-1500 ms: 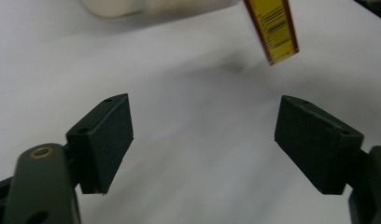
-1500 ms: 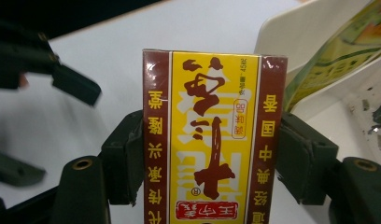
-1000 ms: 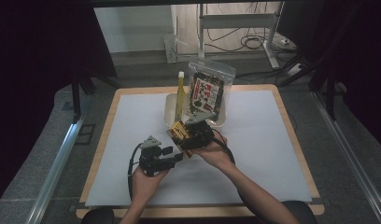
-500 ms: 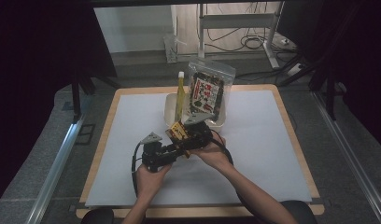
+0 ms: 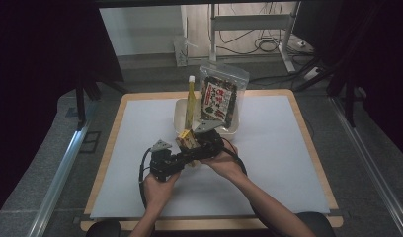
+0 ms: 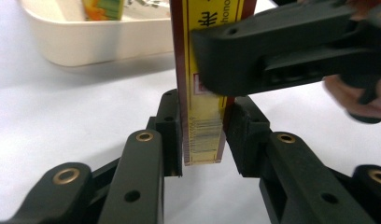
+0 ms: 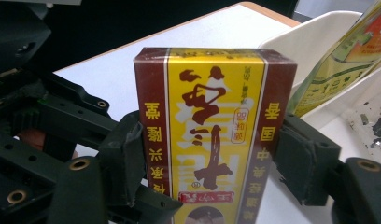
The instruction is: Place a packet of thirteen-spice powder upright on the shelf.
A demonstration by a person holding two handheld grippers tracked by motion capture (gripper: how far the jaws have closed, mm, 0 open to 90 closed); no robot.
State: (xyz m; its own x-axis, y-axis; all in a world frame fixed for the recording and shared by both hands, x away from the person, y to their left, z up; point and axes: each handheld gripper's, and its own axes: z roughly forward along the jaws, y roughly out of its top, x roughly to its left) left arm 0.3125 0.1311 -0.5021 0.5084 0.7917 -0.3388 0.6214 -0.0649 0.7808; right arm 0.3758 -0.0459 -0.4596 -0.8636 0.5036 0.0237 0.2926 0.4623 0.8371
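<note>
A yellow and maroon box (image 5: pixel 186 140) with printed characters stands upright near the middle of the white mat. My right gripper (image 5: pixel 193 146) holds it by its wide face (image 7: pixel 212 135), with one pad on each maroon edge. From the near left, my left gripper (image 5: pixel 185 158) has its jaws around the bottom end of the box (image 6: pixel 205 140), pads against its narrow sides. One right gripper finger (image 6: pixel 272 51) crosses the box higher up in the left gripper view.
A cream tray (image 5: pixel 181 112) sits just behind the box, holding a tall yellow packet (image 5: pixel 190 101) and a clear bag of dark snacks (image 5: pixel 220 96). The white mat (image 5: pixel 288 148) lies on a wood-edged table (image 5: pixel 313 148). Dark stands flank the table.
My left gripper has moved right up to the box and its jaws now sit around the lower end. The right gripper has kept its hold on the box.
</note>
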